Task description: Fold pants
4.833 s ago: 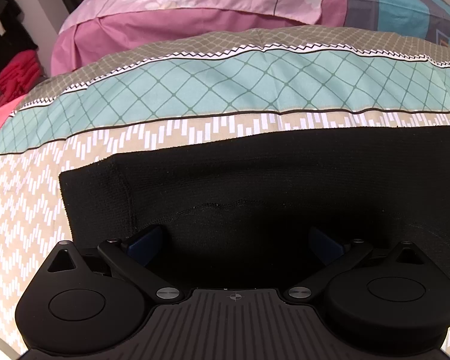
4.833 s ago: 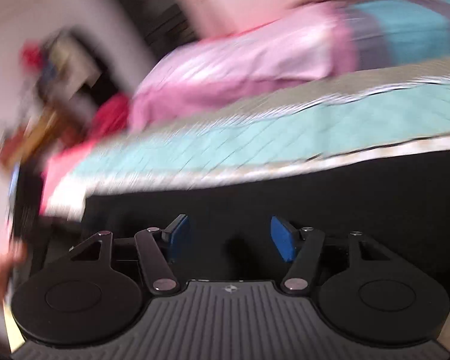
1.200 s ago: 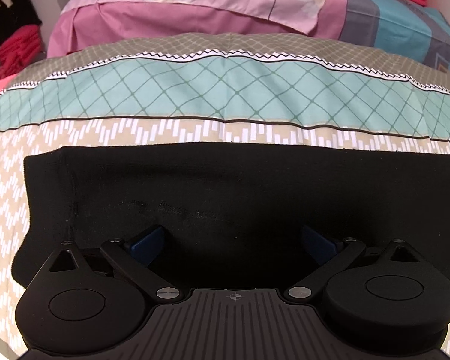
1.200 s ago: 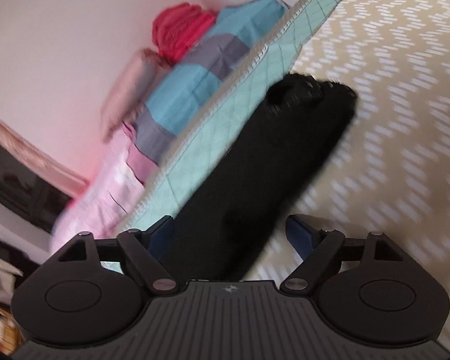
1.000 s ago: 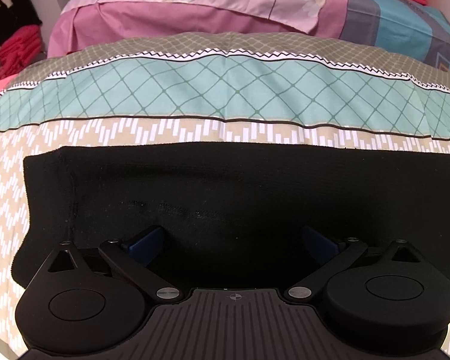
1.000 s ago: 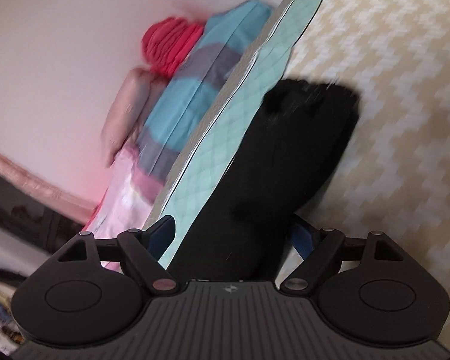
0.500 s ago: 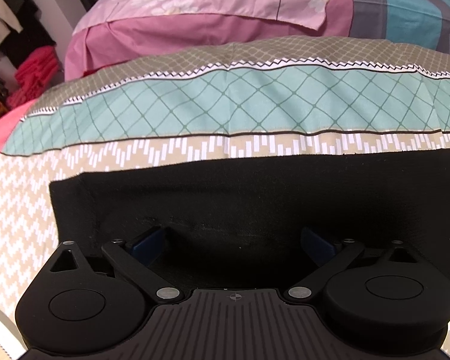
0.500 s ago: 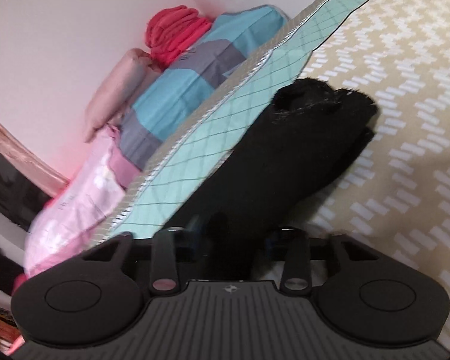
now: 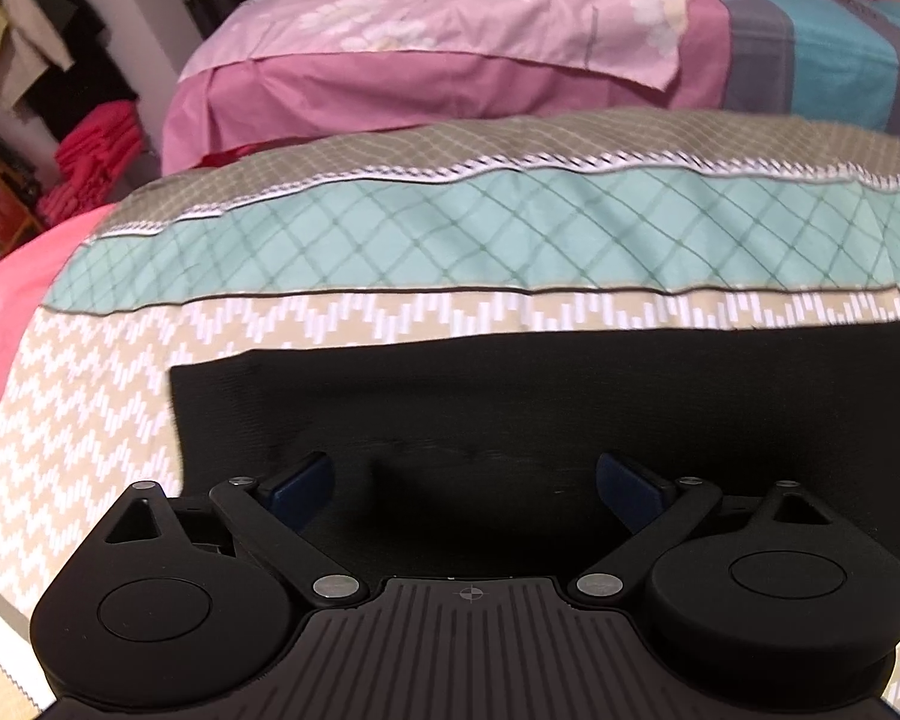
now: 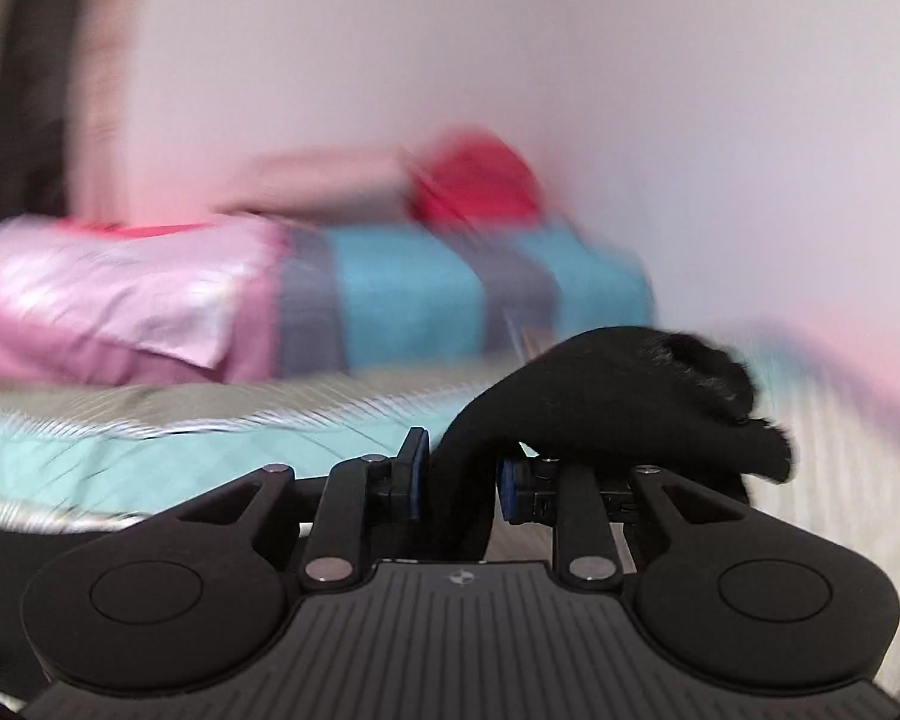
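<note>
Black pants [image 9: 510, 396] lie flat on the patterned bedspread [image 9: 90, 420], their waist end at the left in the left wrist view. My left gripper [image 9: 465, 486] is open, its blue pads low over the pants near the waist. My right gripper [image 10: 459, 477] is shut on the leg end of the pants [image 10: 618, 402] and holds it lifted above the bed; the cuffs drape over to the right. The right wrist view is blurred.
Pink pillows [image 9: 450, 42] and a blue and grey striped one [image 9: 822, 54] lie at the bed's far side. Red folded clothes [image 10: 474, 180] sit on the striped pillow by the wall. More clothes [image 9: 90, 144] are piled at the far left.
My right gripper shut on the leg end of the pants and lifted it off the bed, swinging round. My left gripper stayed open over the waist and shifted slightly.
</note>
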{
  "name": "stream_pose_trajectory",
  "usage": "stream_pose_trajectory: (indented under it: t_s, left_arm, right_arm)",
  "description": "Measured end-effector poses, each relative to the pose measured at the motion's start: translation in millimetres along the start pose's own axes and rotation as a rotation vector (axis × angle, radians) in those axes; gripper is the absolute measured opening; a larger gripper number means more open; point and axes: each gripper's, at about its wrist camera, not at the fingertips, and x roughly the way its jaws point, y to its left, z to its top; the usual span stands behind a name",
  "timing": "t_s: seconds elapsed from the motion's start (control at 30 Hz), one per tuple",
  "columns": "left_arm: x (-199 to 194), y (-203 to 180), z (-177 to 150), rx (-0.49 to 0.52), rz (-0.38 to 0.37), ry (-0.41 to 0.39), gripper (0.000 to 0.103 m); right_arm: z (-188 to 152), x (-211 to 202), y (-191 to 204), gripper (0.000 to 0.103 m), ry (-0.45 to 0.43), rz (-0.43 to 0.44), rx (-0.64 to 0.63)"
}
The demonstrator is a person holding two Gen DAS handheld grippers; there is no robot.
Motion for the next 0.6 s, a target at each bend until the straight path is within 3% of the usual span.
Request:
stream_pose_trajectory:
  t_s: [0.1,0.17,0.23,0.27,0.3,0.37,0.47,0.6]
  left_arm:
    - [-5,18,-4,-0.041,0.010,-0.013,0.103]
    - [-6,28,-7,-0.063,0.031,-0.018,0.103]
    - [-6,36,-9,-0.077,0.052,-0.016,0.103]
    - [-6,40,-10,-0.082,0.058,-0.013,0.103]
    - [-6,43,-11,-0.086,0.062,-0.011,0.103]
    - [-10,48,-11,-0.089,0.065,-0.016,0.103]
    - [-19,46,-7,-0.095,0.051,-0.060,0.103]
    - [-28,19,9,-0.085,-0.025,-0.105,0.103]
  right_arm:
    - [-10,-34,74,0.033,-0.149,0.115,-0.247]
    - [-32,-45,126,0.034,-0.179,0.224,-0.416]
    - [-63,-45,171,0.032,-0.158,0.303,-0.625]
    - [-83,-39,192,0.032,-0.109,0.333,-0.764]
    - [-98,-34,206,0.026,-0.052,0.344,-0.876]
    - [-106,-37,209,0.028,-0.126,0.295,-0.929]
    - [-91,-39,198,0.030,-0.113,0.329,-0.851]
    - [-92,-51,193,0.026,-0.209,0.348,-0.868]
